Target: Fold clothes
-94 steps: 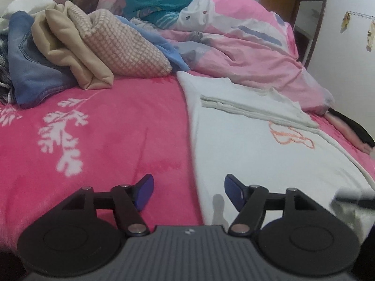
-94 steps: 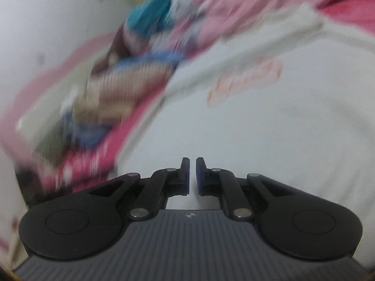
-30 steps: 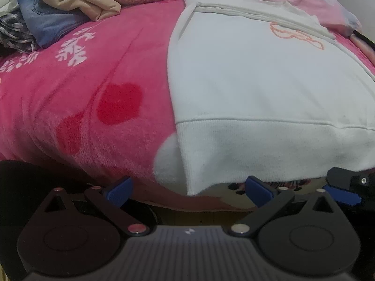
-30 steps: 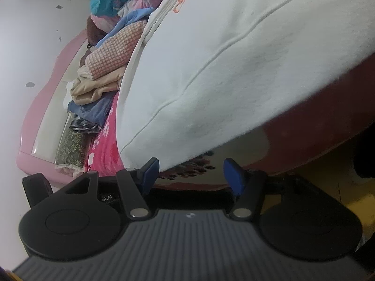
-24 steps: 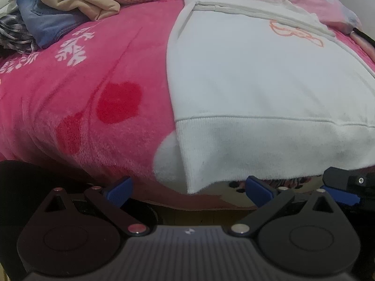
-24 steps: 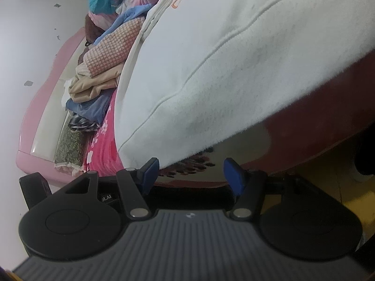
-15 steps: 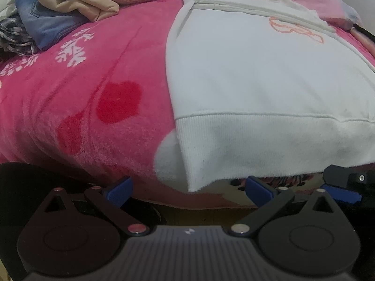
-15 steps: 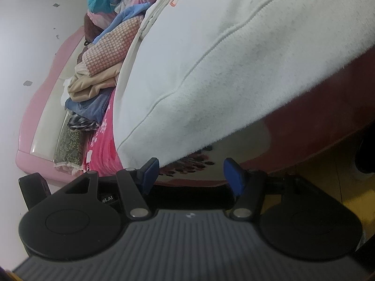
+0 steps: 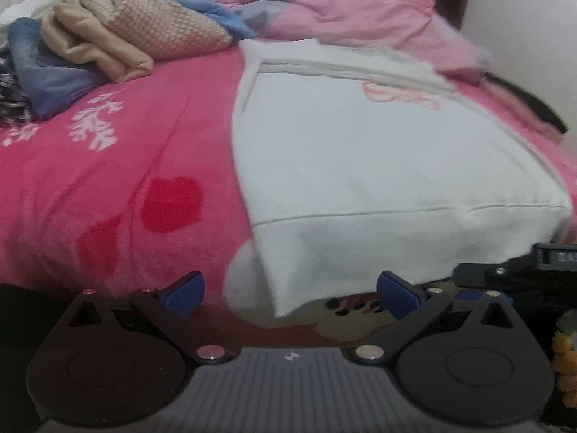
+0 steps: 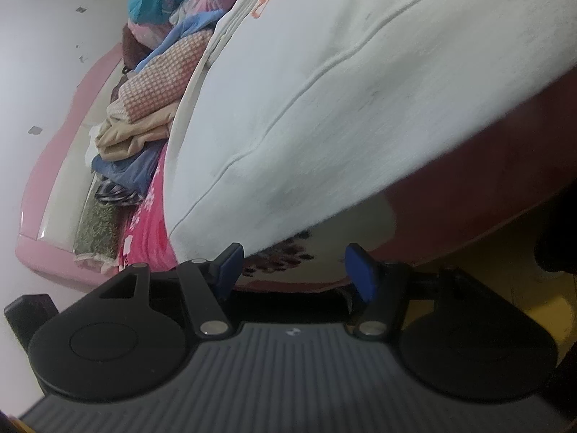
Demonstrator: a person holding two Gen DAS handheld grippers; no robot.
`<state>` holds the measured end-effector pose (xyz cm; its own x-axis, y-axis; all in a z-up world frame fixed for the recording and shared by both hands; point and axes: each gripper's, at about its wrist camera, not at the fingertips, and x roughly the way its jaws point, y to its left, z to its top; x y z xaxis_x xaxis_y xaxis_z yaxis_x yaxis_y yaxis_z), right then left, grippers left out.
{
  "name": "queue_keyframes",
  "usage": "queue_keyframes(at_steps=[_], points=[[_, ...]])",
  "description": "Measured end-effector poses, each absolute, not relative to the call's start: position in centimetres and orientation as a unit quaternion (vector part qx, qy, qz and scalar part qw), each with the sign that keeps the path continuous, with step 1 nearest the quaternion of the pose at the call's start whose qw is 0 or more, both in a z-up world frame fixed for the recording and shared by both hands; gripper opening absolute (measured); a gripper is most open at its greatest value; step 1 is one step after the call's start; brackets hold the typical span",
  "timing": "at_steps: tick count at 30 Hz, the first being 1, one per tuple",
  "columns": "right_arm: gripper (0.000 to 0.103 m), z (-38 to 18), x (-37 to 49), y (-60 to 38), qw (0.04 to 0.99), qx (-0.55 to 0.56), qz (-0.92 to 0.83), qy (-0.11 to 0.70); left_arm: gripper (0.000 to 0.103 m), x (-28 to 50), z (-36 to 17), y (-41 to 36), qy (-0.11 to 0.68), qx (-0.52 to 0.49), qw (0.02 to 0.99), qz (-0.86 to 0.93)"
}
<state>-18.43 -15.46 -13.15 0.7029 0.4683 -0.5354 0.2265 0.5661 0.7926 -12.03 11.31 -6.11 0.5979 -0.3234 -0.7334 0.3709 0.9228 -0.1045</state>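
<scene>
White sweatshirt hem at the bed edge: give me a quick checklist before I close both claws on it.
1. Left claw open: ok, jaws spread wide.
2. Right claw open: ok, jaws apart.
3. White sweatshirt with a ribbed hem lying flat on the pink fleece blanket: ok, hem overhangs the bed edge.
4. Hem corner between the left claw's fingers: not ok, the corner hangs just ahead of them.
5. Hem between the right claw's fingers: not ok, the fabric edge sits just above the gap.
6. Pile of folded clothes clear of the sweatshirt: ok, it sits apart, far side of the blanket.
</scene>
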Motion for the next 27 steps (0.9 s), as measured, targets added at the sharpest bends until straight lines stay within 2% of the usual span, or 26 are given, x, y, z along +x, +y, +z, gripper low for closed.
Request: queue_keyframes(at_steps=[11,14,15,20,27], points=[[0.062,-13.3,-17.9,-15.3,0.806,0.448,0.062,0.382,0.084,-9.7,-5.9,14.5,0.373,-0.057,0.898,-0.226],[0.062,-13.4,-17.4,-15.4,0.806,0.447,0.061,0.383,0.063,-8.9,-6.2,14.9,0.375,-0.071,0.896,-0.229],[0.062,-13.4,-17.3,-15.4,0.807,0.445,0.06,0.383,0.06,-8.8,-6.4,14.9,0.376,-0.068,0.897,-0.225],[0.062,-13.3,-16.7,-15.3,0.812,0.433,0.064,0.386,0.061,-9.3,-6.7,14.4,0.373,-0.057,0.899,-0.224],[0.062,-13.5,-16.8,-15.6,0.811,0.437,0.071,0.383,0.071,-9.9,-7.5,13.2,0.385,-0.041,0.89,-0.239]])
